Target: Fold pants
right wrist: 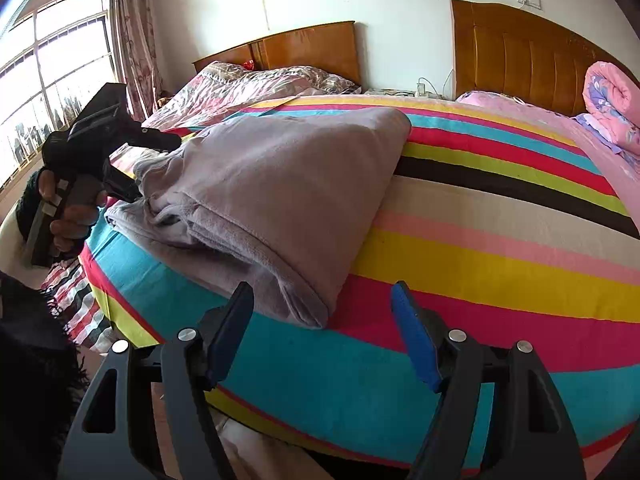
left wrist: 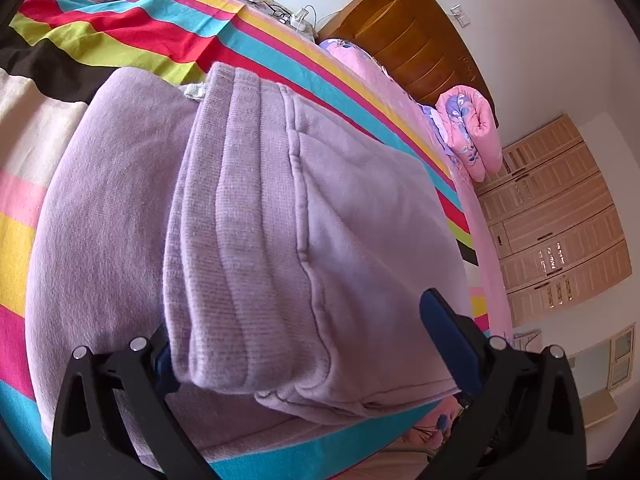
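Lilac sweatpants lie folded in layers on the striped bedsheet. In the left wrist view the ribbed waistband fills the frame. My left gripper is open, its jaws spread wide around the near waistband corner, with the left pad hidden behind the cloth. In the right wrist view the pants lie as a folded stack. My right gripper is open and empty, just short of the near corner of the stack. The left gripper shows there at the stack's far-left end, held in a hand.
The striped sheet covers the bed. A rolled pink quilt lies at the wooden headboard. A second bed with a patterned quilt stands beyond. A window is at left. A wardrobe stands by the wall.
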Action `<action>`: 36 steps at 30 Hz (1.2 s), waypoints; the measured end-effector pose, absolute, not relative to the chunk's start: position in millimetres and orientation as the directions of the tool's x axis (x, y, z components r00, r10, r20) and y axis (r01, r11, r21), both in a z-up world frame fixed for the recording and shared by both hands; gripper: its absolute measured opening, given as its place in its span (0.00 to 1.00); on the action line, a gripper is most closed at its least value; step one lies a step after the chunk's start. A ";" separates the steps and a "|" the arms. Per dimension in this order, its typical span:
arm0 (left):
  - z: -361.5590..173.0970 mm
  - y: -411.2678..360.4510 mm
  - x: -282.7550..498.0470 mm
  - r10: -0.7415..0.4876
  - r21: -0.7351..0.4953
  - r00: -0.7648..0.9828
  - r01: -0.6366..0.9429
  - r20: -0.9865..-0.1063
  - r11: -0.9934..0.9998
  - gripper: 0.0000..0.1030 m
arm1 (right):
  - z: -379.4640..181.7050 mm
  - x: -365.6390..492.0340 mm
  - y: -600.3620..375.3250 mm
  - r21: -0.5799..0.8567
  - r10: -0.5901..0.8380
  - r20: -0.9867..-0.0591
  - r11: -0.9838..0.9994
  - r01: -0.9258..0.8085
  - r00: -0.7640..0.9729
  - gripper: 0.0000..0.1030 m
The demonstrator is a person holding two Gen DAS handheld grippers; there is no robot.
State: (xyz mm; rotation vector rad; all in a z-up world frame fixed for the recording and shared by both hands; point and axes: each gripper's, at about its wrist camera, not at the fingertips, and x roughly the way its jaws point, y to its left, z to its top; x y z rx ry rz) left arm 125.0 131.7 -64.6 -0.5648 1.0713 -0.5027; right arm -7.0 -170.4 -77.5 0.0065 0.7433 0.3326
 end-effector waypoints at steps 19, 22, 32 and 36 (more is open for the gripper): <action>-9.4 211.2 75.8 -0.478 -0.520 0.591 0.113 -0.650 0.847 0.22 | -97.5 18.8 -149.5 0.009 0.148 -0.700 0.980 -0.199 0.698 0.73; -66.4 229.3 75.4 -0.500 -0.581 0.576 0.053 -0.647 0.812 0.23 | -99.6 23.0 -153.5 0.031 0.163 -0.707 0.979 -0.200 0.688 0.74; -61.1 237.8 70.2 -0.477 -0.584 0.606 0.025 -0.637 0.812 0.38 | -94.9 21.6 -158.2 0.081 0.240 -0.722 0.961 -0.266 0.649 0.77; -19.6 229.9 47.0 -0.214 -0.319 0.703 -0.019 -0.679 0.948 0.67 | -75.0 7.5 -178.3 0.213 0.420 -0.687 0.896 -0.389 0.593 0.76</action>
